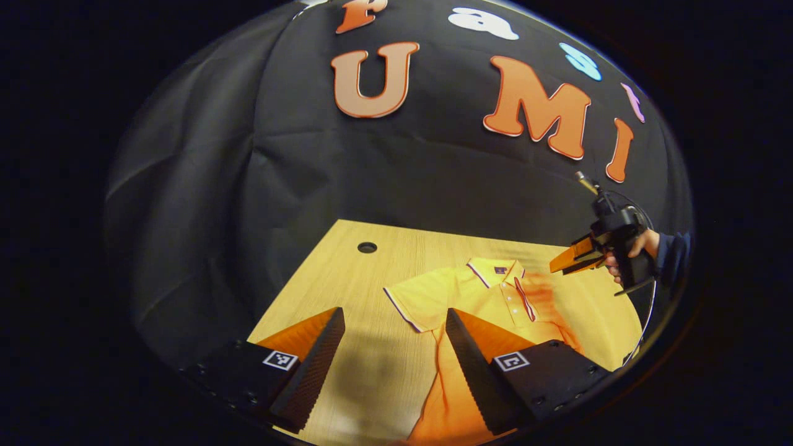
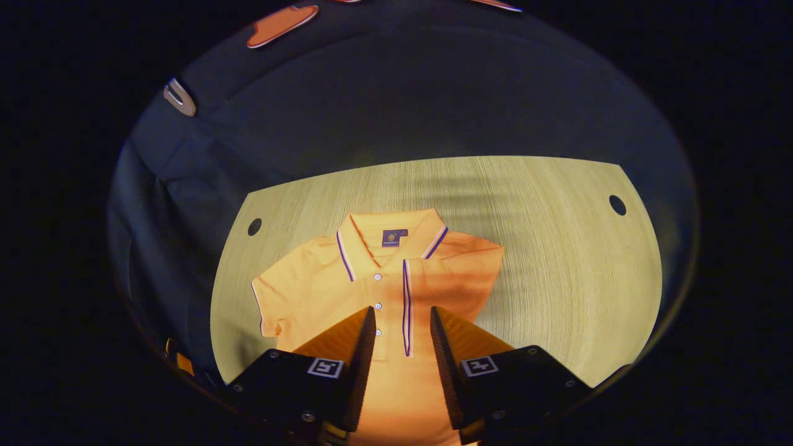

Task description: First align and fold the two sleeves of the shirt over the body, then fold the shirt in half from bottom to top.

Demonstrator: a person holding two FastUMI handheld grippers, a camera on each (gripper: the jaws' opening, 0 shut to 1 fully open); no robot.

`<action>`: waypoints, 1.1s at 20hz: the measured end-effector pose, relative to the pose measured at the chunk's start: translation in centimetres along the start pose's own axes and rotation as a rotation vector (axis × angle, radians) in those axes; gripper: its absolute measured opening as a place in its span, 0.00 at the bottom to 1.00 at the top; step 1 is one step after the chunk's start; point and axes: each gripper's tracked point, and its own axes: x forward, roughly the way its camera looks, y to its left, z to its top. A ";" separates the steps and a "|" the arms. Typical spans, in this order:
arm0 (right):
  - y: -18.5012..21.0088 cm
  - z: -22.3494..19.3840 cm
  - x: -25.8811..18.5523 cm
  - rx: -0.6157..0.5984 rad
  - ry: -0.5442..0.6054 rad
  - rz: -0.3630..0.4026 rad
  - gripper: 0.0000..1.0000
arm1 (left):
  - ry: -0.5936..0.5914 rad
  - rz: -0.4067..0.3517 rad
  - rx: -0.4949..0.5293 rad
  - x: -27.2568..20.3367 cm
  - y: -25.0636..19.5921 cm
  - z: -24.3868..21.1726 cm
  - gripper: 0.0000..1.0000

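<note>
Shirt check, one sleeve in

Lying flat on the wooden table (image 2: 557, 248), orange polo shirt (image 2: 384, 279), collar toward the far edge, one sleeve (image 2: 461, 263) folded over the body. Hovering over it: left gripper (image 1: 396, 347) gaping wide, right gripper (image 2: 403, 341) narrower, gripping nothing

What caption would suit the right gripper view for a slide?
Right gripper, fingers open, above an orange polo shirt lying flat on a wooden table, one sleeve already folded in.

Right gripper (image 2: 401, 347) parted over shirt (image 2: 322, 282) — one sleeve folded in
</note>
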 end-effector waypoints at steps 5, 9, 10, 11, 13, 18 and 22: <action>-2.1 -1.2 -5.1 0.014 -0.119 -0.045 0.82 | 0.238 -0.009 -0.011 7.6 -0.2 -1.8 0.98; -4.5 -3.5 -9.5 0.013 -0.187 -0.089 0.86 | 0.488 -0.015 -0.076 12.8 -1.8 -4.7 0.97; -5.0 -4.2 -10.5 0.013 -0.199 -0.097 0.86 | 0.547 -0.019 -0.105 13.7 -2.4 -5.2 0.98; -5.6 -4.8 -11.4 0.015 -0.212 -0.110 0.87 | 0.596 -0.009 -0.128 14.7 -2.8 -5.4 0.98; -6.6 -6.0 -13.3 0.021 -0.233 -0.118 0.87 | 0.647 0.015 -0.155 16.9 -2.9 -5.6 0.97; -8.7 -9.2 -17.1 0.029 -0.270 -0.155 0.88 | 0.775 0.050 -0.157 20.6 -3.6 -6.4 0.96; -9.6 -12.0 -18.7 0.061 -0.284 -0.166 0.88 | 0.856 0.075 -0.104 22.6 -3.6 -7.7 0.95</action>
